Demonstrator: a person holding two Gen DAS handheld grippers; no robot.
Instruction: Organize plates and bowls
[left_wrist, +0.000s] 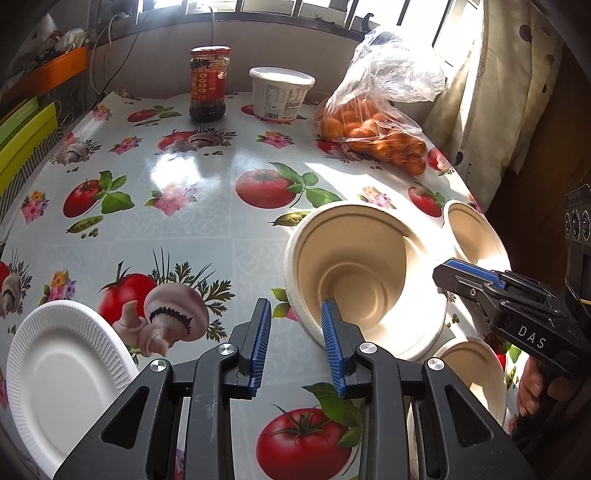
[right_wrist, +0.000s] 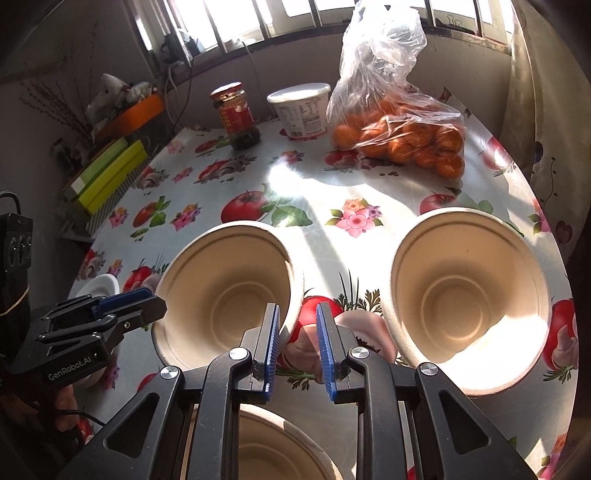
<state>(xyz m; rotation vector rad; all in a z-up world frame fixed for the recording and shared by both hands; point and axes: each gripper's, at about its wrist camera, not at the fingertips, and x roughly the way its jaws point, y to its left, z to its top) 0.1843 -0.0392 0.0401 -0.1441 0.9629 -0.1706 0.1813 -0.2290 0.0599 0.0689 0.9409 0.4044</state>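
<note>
Three beige paper bowls stand on the table. The middle bowl (left_wrist: 365, 273) (right_wrist: 229, 288) sits between my two grippers. My left gripper (left_wrist: 295, 310) is open, its right finger over this bowl's left rim. My right gripper (right_wrist: 297, 314) is open, its left finger over the same bowl's right rim. A second bowl (right_wrist: 469, 299) (left_wrist: 472, 232) stands to the right. A third bowl (right_wrist: 273, 446) (left_wrist: 476, 373) lies nearest, partly hidden under my right gripper. A white foam plate (left_wrist: 62, 376) (right_wrist: 99, 286) lies at the left edge.
At the back of the fruit-print tablecloth (left_wrist: 192, 229) stand a red-labelled jar (left_wrist: 208, 85), a white tub (left_wrist: 280, 92) and a plastic bag of oranges (left_wrist: 373, 129). Green boxes (right_wrist: 110, 173) lie off the table's left. A curtain (left_wrist: 509, 81) hangs at right.
</note>
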